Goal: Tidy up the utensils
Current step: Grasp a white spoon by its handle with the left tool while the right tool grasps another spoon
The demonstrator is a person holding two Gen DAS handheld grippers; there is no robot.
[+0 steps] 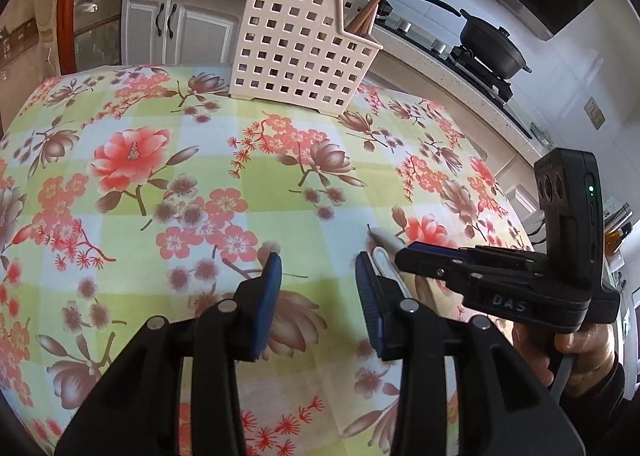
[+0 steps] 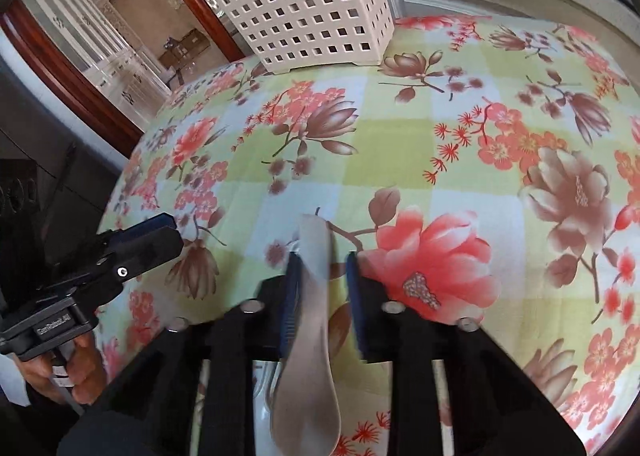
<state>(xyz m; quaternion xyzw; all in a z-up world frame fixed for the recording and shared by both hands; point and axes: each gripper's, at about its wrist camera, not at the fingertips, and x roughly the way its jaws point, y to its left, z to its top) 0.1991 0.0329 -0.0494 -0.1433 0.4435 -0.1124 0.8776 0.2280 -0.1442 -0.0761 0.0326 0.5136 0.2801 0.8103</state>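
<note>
A cream perforated utensil holder (image 1: 298, 52) stands at the far edge of the floral table and holds several wooden chopsticks (image 1: 378, 0); it also shows in the right wrist view (image 2: 316, 12). My left gripper (image 1: 318, 296) is open and empty above the cloth. My right gripper (image 2: 320, 288) straddles a white spoon (image 2: 312, 328) whose handle points toward the holder; the jaws stand apart, the left pad touching it. In the left wrist view the right gripper (image 1: 404, 252) is at the right, with the spoon's handle tip (image 1: 384, 240) sticking out.
The table wears a green-checked floral cloth (image 1: 200, 176). Behind it runs a kitchen counter with a stove and a black pan (image 1: 492, 44). White cabinets (image 1: 172, 28) stand at the back left. A wood-framed glass door (image 2: 100, 68) is to the left.
</note>
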